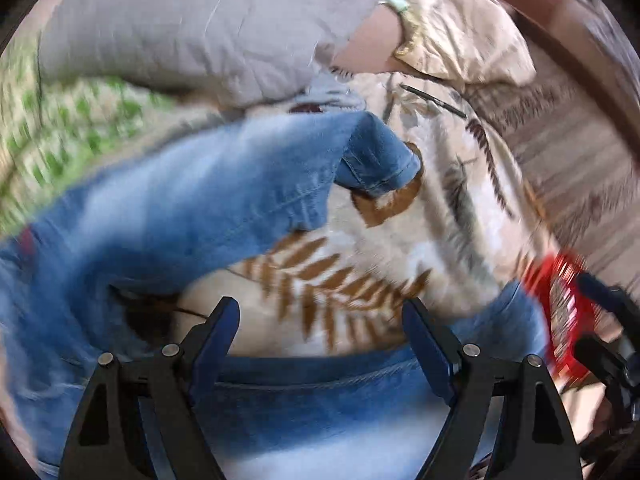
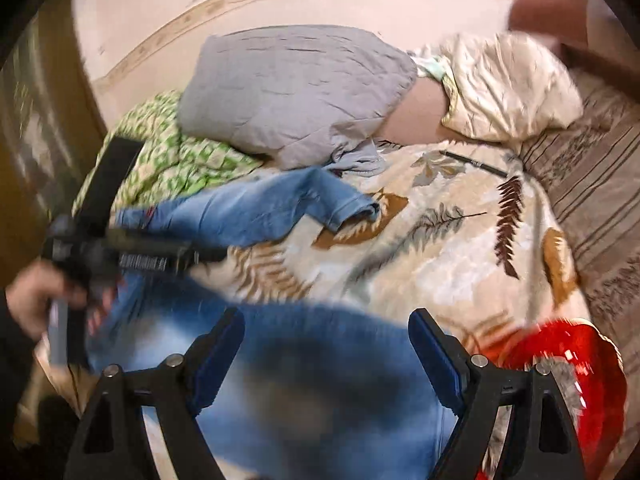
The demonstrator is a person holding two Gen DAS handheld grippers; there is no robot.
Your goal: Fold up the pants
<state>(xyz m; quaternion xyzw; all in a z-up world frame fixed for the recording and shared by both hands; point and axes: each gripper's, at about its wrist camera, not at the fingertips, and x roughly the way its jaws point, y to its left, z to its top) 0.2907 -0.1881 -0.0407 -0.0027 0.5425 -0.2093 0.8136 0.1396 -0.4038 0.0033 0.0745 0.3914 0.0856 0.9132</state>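
Note:
Blue jeans (image 1: 192, 200) lie crumpled on a leaf-patterned bedspread (image 1: 400, 240). One leg runs up to a cuffed hem (image 1: 380, 160); another denim part lies under my fingers at the bottom. My left gripper (image 1: 320, 312) is open and empty, just above the denim. In the right wrist view the jeans (image 2: 248, 212) stretch left to centre, with a denim fold (image 2: 320, 360) under my right gripper (image 2: 326, 324), which is open and empty. The left gripper (image 2: 208, 256) shows at the left, held by a hand. Both views are motion-blurred.
A grey pillow (image 2: 292, 88), a beige pillow (image 2: 508, 88) and a green patterned blanket (image 2: 168, 152) lie at the head of the bed. A dark pen (image 2: 472, 164) lies on the bedspread. A red plastic object (image 2: 560, 364) sits at the right.

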